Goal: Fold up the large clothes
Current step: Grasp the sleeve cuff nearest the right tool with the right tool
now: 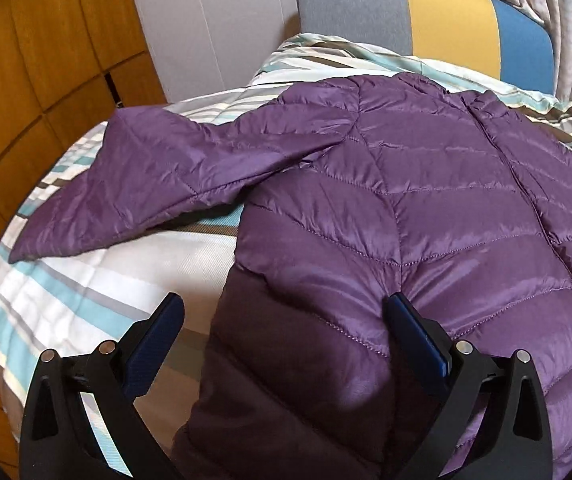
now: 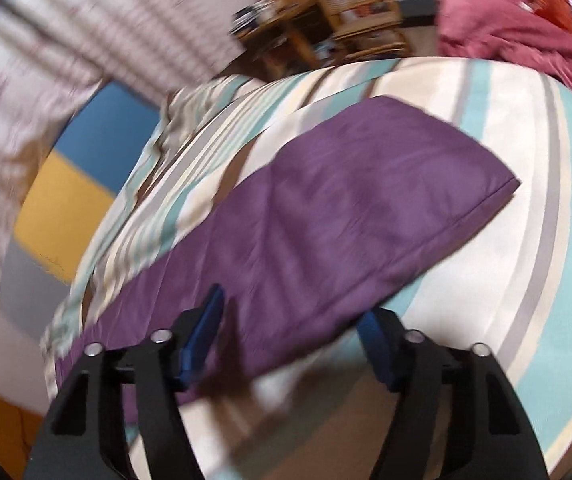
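Across striped bedding (image 1: 85, 292), purple quilted puffer jacket (image 1: 426, 220) cut off at right, blurred from right wrist; left gripper (image 1: 283, 320) wide open over hem, right gripper (image 2: 292, 316) half-open astride sleeve (image 2: 346, 208), unpinched.

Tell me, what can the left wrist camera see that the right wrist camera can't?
Only the left wrist view shows the jacket's quilted body with its zipper, plus a wooden wall. Only the right wrist view shows a pink cloth heap and wooden furniture. Both show the purple jacket, the striped bedspread, and the grey, yellow and blue headboard.
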Demonstrator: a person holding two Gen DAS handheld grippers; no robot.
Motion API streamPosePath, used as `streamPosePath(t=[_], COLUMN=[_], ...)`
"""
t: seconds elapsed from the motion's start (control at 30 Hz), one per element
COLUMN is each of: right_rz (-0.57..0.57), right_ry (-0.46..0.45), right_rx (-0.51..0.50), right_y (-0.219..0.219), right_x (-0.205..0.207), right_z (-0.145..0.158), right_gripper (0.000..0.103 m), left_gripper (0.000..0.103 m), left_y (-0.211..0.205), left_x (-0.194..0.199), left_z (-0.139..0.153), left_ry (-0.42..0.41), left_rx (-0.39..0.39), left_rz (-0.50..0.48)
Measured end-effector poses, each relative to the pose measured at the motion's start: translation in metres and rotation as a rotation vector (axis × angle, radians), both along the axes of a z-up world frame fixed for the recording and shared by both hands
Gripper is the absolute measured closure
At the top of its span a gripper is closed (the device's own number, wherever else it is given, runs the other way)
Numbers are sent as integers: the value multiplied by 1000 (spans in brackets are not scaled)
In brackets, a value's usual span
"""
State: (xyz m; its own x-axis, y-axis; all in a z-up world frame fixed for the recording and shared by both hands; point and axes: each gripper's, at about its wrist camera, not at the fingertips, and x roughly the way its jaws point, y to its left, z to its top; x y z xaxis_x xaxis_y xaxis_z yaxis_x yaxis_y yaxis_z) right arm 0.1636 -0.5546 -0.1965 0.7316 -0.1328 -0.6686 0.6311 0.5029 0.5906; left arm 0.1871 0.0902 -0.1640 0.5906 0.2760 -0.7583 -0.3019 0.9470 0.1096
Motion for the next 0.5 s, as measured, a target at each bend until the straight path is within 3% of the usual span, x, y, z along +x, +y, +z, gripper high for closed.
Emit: streamPosePath(t=[0.1, 0.17, 0.23, 0.37, 0.5], right_rz=[-68, -82, -65, 34, 188], right_ry=[18, 50, 79, 82, 50], right_rx=[5, -18, -63, -277, -528], right_y=[-12, -17, -12, 22, 93], right_x=[12, 16, 20, 41, 64], right_z=[0, 3, 9, 45, 83], right_gripper=[62, 82, 89, 92, 92], left_gripper=[3, 3, 3, 3, 3], left_y=[1, 3, 5, 12, 12], left_x=[-2, -1, 0, 1, 0], left_z=[-4, -8, -11, -16, -16], left_ry=[-7, -4, 8, 9, 2], left_rx=[-30, -53, -77, -138, -118], left_rz=[4, 3, -2, -4, -2])
